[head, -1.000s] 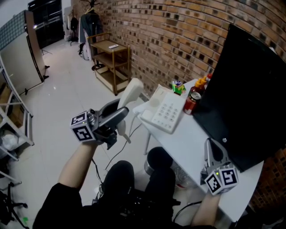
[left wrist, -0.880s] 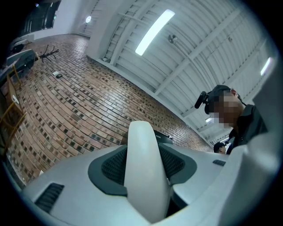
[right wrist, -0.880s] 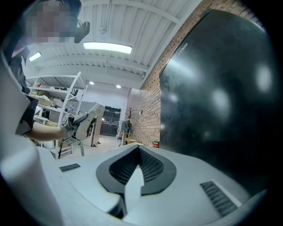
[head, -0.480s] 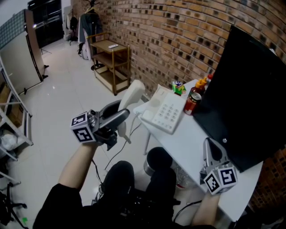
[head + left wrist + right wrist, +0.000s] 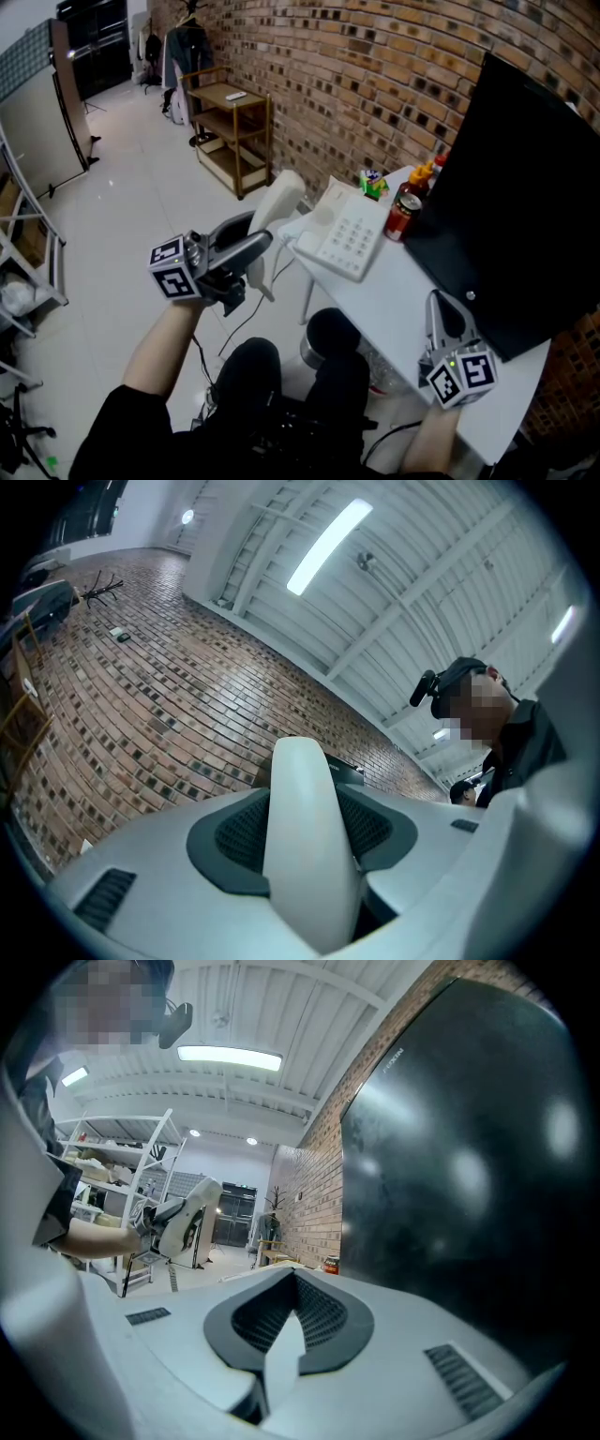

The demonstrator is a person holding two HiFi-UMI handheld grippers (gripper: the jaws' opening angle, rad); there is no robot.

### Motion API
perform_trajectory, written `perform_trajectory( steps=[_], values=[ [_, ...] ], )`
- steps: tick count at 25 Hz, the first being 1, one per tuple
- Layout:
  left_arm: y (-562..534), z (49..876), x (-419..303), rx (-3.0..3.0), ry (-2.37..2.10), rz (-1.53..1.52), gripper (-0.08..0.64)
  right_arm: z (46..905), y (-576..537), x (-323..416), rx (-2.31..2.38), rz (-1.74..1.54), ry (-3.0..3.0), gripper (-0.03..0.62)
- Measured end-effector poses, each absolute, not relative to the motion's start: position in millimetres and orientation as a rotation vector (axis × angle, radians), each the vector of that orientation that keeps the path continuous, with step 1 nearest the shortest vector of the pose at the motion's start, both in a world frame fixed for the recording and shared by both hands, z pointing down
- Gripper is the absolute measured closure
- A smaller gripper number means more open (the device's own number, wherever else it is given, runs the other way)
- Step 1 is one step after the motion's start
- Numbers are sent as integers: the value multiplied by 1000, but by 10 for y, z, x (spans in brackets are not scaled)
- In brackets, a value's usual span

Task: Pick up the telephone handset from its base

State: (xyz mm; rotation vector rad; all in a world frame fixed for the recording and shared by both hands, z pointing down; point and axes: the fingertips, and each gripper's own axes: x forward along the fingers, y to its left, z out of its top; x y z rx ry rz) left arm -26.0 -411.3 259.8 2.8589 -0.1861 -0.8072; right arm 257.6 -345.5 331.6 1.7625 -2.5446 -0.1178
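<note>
"White handset (image 5: 275, 199), where was it?"
"Off its base (image 5: 349, 234), out past the edge of the counter (image 5: 398, 300) and above the floor (image 5: 122, 216). My left gripper (image 5: 255, 240) had it clamped between its jaws, which stood fairly wide around the plastic."
"And your other one?"
"My right gripper (image 5: 444, 307) lay on the counter just beside the black monitor (image 5: 516, 187), well apart from the base, its jaws drawn together on nothing."
</note>
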Motion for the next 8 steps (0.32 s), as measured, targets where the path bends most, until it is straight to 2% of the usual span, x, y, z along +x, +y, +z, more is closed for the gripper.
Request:
perform_trajectory(
  steps=[8],
  values=[
    [-4129, 2612, -262, 2849, -187, -810, 339, 3287, -3458, 2603, 1767, -118, -2540, 584]
  ],
)
